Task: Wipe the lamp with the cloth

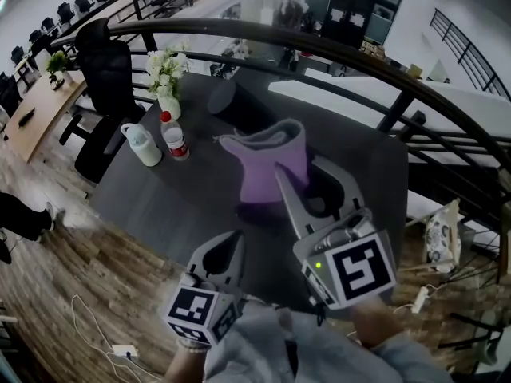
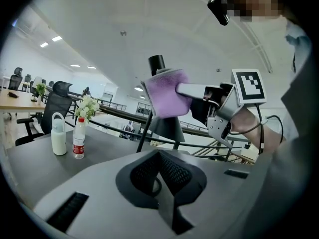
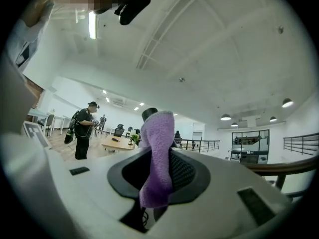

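A purple cloth [image 1: 271, 162] hangs from my right gripper [image 1: 291, 186], which is shut on it. In the left gripper view the cloth [image 2: 167, 92] lies against the upper part of the dark lamp [image 2: 167, 126], just under its black top cap. From the head view the lamp [image 1: 239, 108] stands on the dark table [image 1: 184, 198] right behind the cloth. The right gripper view shows the cloth [image 3: 157, 153] pinched between the jaws, with the lamp cap just above it. My left gripper [image 1: 231, 250] is held low at the table's near edge, shut and empty, away from the lamp.
A white bottle [image 1: 144, 144], a red-capped plastic bottle [image 1: 173, 138] and a vase of white flowers [image 1: 166, 78] stand at the table's left. A black office chair [image 1: 108, 70] is beyond them. A curved railing [image 1: 359, 62] runs behind the table. Cables [image 1: 104, 333] lie on the floor.
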Tool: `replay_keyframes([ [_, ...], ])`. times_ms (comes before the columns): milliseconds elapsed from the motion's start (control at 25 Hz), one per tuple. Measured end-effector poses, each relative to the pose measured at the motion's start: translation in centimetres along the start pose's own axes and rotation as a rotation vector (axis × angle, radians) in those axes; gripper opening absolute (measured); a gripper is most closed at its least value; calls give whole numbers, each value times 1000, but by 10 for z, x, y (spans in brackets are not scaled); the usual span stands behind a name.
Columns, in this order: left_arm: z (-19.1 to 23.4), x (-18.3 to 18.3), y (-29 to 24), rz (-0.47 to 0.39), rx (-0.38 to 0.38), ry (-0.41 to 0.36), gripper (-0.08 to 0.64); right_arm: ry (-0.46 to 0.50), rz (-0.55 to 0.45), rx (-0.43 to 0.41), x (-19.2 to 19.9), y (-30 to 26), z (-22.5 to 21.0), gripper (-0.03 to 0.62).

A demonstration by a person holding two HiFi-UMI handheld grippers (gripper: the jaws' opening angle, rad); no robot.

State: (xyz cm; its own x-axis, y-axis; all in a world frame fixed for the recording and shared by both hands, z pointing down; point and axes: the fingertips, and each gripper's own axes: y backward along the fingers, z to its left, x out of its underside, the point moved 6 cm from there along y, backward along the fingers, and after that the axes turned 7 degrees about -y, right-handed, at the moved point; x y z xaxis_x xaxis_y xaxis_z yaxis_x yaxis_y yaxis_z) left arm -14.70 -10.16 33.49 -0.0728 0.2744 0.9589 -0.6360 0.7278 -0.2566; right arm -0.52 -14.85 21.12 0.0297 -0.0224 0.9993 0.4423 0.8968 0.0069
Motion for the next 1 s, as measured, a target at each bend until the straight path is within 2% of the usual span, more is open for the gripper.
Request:
replay_keyframes([
  [160,-8,-5,-6,23,1,13,9,-9,49,26,17,7,-17,91],
  [520,-13,-2,-13,5,-13,2,9,-40,117,67,44,23,-50,94],
  [720,-21,-3,-12,47,-9,29,9,-66,140,95,54,32,-66,94],
  [1000,-22,-4,-15,47,-9,18,9,-94,172,172,72,36,-95,94],
])
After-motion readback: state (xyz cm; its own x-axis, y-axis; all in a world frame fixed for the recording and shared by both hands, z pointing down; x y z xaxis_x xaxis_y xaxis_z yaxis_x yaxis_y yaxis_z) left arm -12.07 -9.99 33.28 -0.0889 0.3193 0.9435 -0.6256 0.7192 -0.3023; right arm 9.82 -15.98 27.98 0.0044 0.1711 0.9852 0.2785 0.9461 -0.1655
